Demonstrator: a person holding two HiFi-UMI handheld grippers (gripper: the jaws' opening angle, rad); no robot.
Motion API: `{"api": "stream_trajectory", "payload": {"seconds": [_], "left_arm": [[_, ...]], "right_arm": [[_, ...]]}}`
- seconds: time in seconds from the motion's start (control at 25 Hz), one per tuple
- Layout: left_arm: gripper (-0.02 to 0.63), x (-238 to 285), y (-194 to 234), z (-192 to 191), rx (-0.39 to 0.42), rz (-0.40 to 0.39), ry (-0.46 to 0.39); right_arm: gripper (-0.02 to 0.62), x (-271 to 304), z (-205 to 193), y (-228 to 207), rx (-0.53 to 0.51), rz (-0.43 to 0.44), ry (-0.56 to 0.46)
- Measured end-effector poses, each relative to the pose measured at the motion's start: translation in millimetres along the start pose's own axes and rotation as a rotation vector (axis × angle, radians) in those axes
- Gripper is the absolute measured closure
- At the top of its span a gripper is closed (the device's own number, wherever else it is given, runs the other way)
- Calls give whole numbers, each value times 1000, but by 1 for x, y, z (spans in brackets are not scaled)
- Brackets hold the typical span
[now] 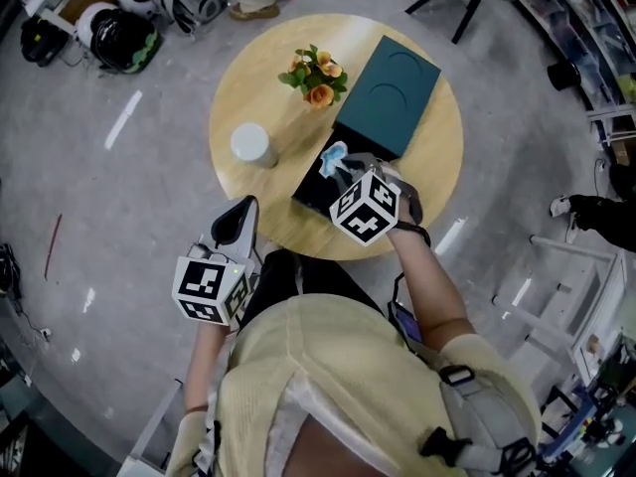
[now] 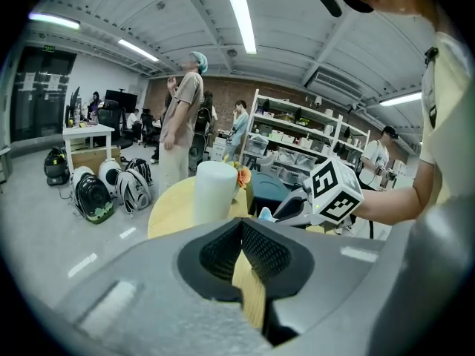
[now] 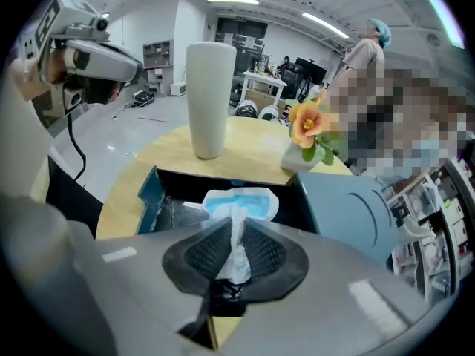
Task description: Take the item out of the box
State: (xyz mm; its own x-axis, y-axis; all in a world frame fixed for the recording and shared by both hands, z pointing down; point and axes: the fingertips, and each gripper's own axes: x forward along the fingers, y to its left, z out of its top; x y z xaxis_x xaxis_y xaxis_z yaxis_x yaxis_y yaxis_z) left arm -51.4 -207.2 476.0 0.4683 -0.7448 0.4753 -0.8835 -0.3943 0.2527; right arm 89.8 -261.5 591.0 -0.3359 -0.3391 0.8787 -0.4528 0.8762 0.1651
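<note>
An open dark teal box (image 1: 310, 193) lies on the round wooden table (image 1: 258, 87), with its lid (image 1: 388, 92) beside it on the far side. My right gripper (image 1: 343, 172) hangs over the box, shut on a crumpled white and blue plastic packet (image 1: 333, 155). In the right gripper view the packet (image 3: 241, 202) is pinched between the pads of the right gripper (image 3: 237, 243), just above the box wall (image 3: 151, 193). My left gripper (image 1: 238, 217) hovers at the table's near left edge. In its own view the left gripper (image 2: 241, 254) has its jaws together with nothing in them.
A tall white cup (image 1: 252, 144) and a small pot of orange flowers (image 1: 316, 76) stand on the table's far left part. Helmets and bags (image 1: 119, 33) lie on the floor beyond. A person (image 2: 182, 124) stands past the table, with shelves behind.
</note>
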Motion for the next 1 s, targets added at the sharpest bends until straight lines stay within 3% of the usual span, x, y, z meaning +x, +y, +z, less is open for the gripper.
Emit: {"api": "stream_trajectory", "payload": {"seconds": [0.44, 1.0], "left_arm": [[603, -9, 11, 15, 23, -64, -29], [604, -25, 6, 34, 71, -122, -73]], "right_arm": [[552, -45, 22, 0, 84, -101, -69], [558, -103, 46, 21, 166, -152, -171]]}}
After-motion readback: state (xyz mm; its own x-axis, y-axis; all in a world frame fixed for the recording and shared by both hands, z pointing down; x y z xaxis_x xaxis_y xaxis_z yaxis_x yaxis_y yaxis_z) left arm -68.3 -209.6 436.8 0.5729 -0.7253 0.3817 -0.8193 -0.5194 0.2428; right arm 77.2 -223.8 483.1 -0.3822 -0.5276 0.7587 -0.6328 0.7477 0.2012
